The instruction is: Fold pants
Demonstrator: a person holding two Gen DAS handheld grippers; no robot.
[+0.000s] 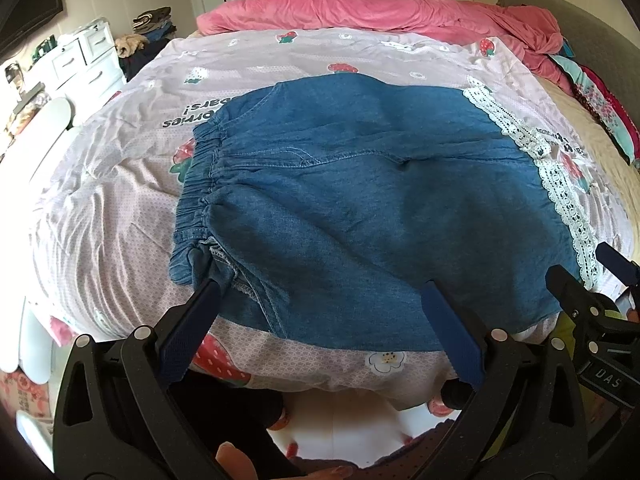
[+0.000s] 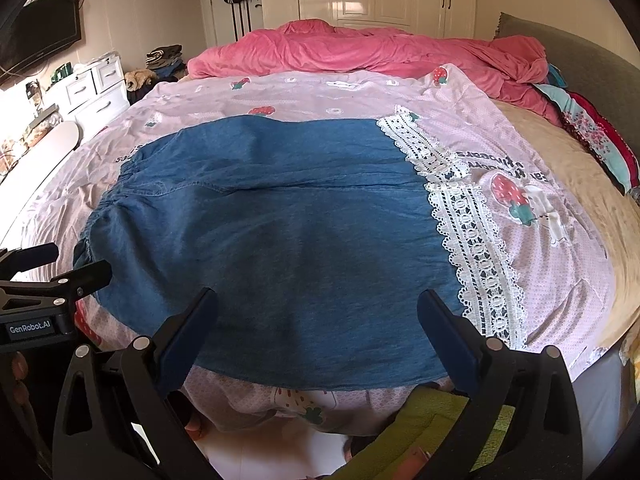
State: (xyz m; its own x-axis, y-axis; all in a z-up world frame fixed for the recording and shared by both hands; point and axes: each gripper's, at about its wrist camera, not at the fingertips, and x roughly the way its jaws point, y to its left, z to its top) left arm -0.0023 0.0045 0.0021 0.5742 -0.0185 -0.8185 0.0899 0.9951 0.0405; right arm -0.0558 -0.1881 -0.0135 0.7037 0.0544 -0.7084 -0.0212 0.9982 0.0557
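Pants: denim pants [image 1: 360,184] lie flat on the strawberry-print sheet [image 1: 100,184] of the bed, elastic waistband [image 1: 196,184] toward 9 o'clock, white lace hems [image 1: 560,184] toward 3 o'clock. We judge them already doubled leg over leg, since only one wide panel shows.
Left claw: our left gripper [image 1: 320,320] hovers at the near edge by the waistband corner, fingers apart, holding nothing.
Right claw: our right gripper [image 2: 316,320] hangs over the near edge closer to the lace hems [image 2: 472,240], fingers apart, also empty.
Step in hand: we judge that we are about to pinch the near edge or the hem end for the next fold.
Risk, layers: the exposed inner seam [image 1: 240,280] at 7 o'clock in the left view shows the layers are not flush; grabbing only the top layer would pull the halves apart.
Risk, sheet: the sheet is loose and wrinkled, so a deep pinch could catch it with the denim and drag it.
Risk, lace: open lace could snag on a fingertip and pull crooked.
Risk, edge: the pants sit close to the bed's near edge at 6 o'clock; an uneven lift could slide them off.
Risk, waistband: the gathered elastic is bulky and may spring a fold open.
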